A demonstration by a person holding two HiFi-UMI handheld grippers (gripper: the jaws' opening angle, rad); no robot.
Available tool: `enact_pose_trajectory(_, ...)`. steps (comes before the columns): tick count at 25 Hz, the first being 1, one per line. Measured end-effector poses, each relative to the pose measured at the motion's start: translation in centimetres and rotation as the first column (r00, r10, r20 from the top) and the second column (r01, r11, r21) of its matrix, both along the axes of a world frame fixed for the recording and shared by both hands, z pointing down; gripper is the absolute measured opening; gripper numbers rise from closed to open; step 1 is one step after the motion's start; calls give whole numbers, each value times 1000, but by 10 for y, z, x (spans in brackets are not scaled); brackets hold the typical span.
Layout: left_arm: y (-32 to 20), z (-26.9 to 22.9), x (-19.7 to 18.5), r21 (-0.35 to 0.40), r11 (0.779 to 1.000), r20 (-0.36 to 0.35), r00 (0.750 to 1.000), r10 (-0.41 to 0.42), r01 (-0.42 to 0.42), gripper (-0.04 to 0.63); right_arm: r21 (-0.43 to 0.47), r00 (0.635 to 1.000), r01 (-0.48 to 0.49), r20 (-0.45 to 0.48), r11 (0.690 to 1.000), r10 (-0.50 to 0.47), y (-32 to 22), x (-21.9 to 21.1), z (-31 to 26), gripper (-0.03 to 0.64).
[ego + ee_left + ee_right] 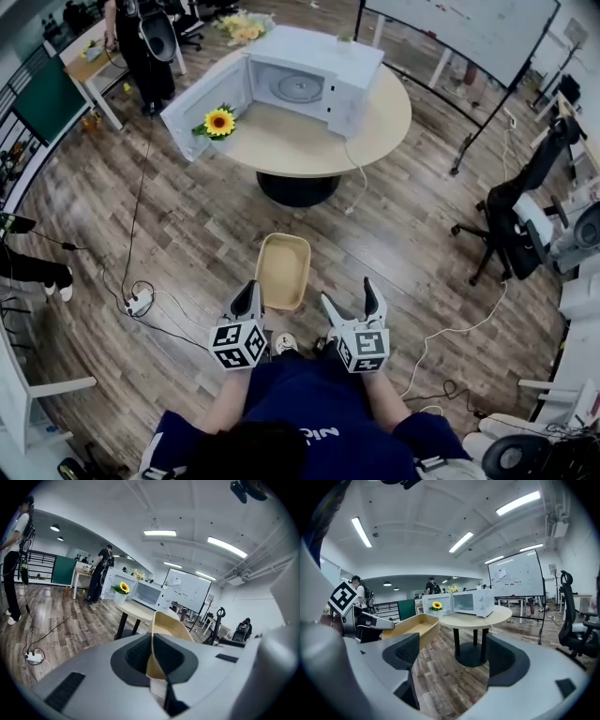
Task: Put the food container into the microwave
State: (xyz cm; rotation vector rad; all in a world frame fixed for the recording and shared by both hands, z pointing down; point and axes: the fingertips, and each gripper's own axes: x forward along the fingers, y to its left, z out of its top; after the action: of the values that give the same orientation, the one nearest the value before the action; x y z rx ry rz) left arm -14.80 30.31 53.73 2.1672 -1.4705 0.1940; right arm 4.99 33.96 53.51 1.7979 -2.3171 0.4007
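One table [375, 122]: round, pale top, upper centre of the head view.
Microwave [319, 56]: white, standing on the table, its door [202, 108] swung wide open toward the left.
Forearms [225, 405]: both reach forward from the bottom edge, side by side, tilted slightly downward.
Food container [283, 270]: tan, oblong, empty, mid-frame, held up over the wooden floor [187, 234], well apart from the table.
Left gripper [251, 287]: jaws pressed together on the container's near wall at its lower-left corner.
Right gripper [349, 292]: jaws spread wide with nothing between them, just beside the container's lower-right corner.
Sunflower [219, 121]: on the table by the open door.
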Motion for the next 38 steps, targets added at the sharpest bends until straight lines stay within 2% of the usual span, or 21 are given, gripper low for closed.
enact_pose_trajectory(6, -2, -4, -13, 9, 1000, -20, 1000, -7, 7, 18, -3, 1000, -3, -12, 1000, 3, 1, -12, 4, 443)
enact_pose_trajectory(14, -2, 4, -38, -7, 1000, -5, 1000, -4, 4, 18, -9, 1000, -19, -12, 1000, 19, -2, -38, 14, 444)
enact_pose_trajectory(22, -30, 8, -43, -24, 999, -14, 999, -46, 46, 18, -53, 1000, -2, -18, 999, 1, -24, -35, 29, 445)
enact_pose_trajectory(31, -100, 5, -7, -23, 997, -20, 997, -75, 75, 18, -66, 999, 48, -11, 997, -49, -108, -1, 32, 443)
enact_pose_trajectory(38, -164, -7, 19, -2, 989, -22, 989, -146, 146, 18, -48, 990, 142, -20, 989, -143, -192, 21, 22, 443)
